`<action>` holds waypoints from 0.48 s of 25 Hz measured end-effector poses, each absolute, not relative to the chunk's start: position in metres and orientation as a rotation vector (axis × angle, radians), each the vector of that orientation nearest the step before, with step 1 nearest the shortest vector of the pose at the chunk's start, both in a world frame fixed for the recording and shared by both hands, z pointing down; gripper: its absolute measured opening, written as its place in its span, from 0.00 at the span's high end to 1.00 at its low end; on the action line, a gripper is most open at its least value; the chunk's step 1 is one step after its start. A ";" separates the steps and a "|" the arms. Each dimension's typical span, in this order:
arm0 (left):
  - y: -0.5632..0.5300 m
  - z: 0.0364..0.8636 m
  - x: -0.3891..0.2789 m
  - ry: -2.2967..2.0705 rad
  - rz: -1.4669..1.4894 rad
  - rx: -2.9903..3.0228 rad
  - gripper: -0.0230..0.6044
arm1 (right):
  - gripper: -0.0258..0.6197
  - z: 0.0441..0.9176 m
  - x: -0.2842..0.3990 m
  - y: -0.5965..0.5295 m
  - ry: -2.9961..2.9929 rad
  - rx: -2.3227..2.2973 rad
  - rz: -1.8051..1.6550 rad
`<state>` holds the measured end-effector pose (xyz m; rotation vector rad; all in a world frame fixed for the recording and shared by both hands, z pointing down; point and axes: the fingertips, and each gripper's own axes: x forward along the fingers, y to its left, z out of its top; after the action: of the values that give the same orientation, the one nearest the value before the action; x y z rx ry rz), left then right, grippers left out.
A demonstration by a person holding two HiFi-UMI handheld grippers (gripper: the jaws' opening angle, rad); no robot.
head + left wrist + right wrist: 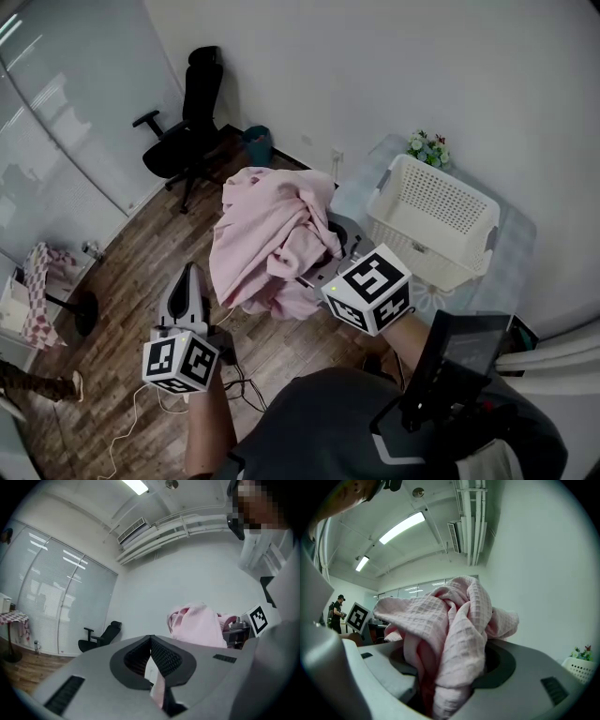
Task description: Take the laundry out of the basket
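Wood-plank floor (141, 253), white walls, black office chair (187, 122). The white basket (436, 220) sits on the worktop (514, 251). Off its left edge, crumpled pink waffle-weave laundry (272, 239) hangs clamped in the right tongs (445, 667). The left tongs (151, 643) are closed at the tips.

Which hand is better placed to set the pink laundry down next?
Right, probably. The right gripper is clamped on the bunched pink cloth, which is already out of the white basket. The left gripper sits beside the bundle with its jaws together.
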<state>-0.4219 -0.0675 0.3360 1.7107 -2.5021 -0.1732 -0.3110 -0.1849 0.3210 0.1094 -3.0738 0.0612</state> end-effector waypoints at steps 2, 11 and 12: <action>-0.067 0.336 -0.421 -2.500 -0.172 1.710 0.95 | 0.50 0.321 -0.311 -0.185 -3.073 0.112 0.065; -0.071 0.336 -0.418 -2.482 -0.164 1.710 0.95 | 0.50 0.320 -0.310 -0.184 -3.066 0.110 0.053; -0.071 0.336 -0.418 -2.481 -0.164 1.709 0.95 | 0.50 0.321 -0.310 -0.184 -3.065 0.110 0.053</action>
<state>-0.4179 -0.0713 0.3364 1.7088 -2.4808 -0.1644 -0.3104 -0.1843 0.3207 0.1096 -3.0651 0.0534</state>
